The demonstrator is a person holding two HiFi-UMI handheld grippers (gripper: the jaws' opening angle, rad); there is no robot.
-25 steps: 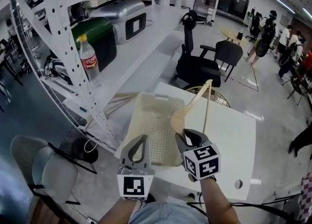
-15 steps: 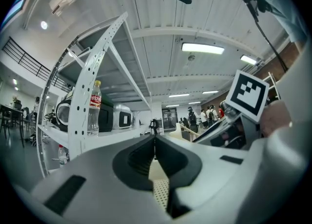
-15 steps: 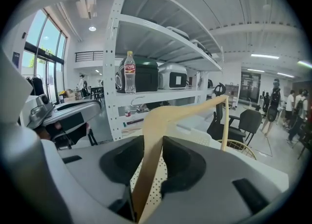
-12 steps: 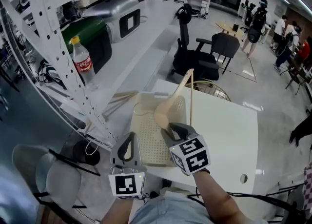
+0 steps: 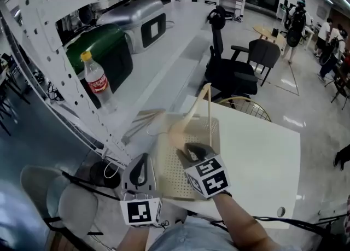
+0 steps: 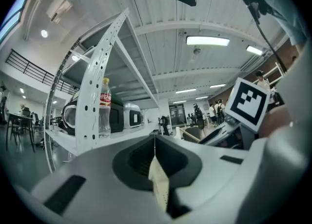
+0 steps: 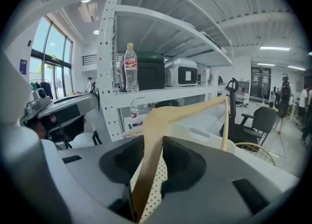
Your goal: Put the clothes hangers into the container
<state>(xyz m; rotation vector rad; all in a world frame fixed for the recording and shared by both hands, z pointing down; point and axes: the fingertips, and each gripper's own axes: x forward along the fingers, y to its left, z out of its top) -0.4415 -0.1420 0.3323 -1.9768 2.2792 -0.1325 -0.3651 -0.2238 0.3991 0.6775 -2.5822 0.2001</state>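
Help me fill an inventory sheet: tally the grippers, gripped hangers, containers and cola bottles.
Grippers: 2
Gripped hanger: 1
Container: 1
Cola bottle: 1
Total: 5

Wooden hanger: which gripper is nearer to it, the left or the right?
Right. The right gripper clamps the hanger; the left gripper sits beside, pinching the basket wall.

Only the yellow-capped clear plastic bottle (image 5: 99, 75) on the white shelf (image 5: 164, 58) carries print: its red label (image 5: 99, 85) shows white Coca-Cola script, barely legible. Nothing else reads.
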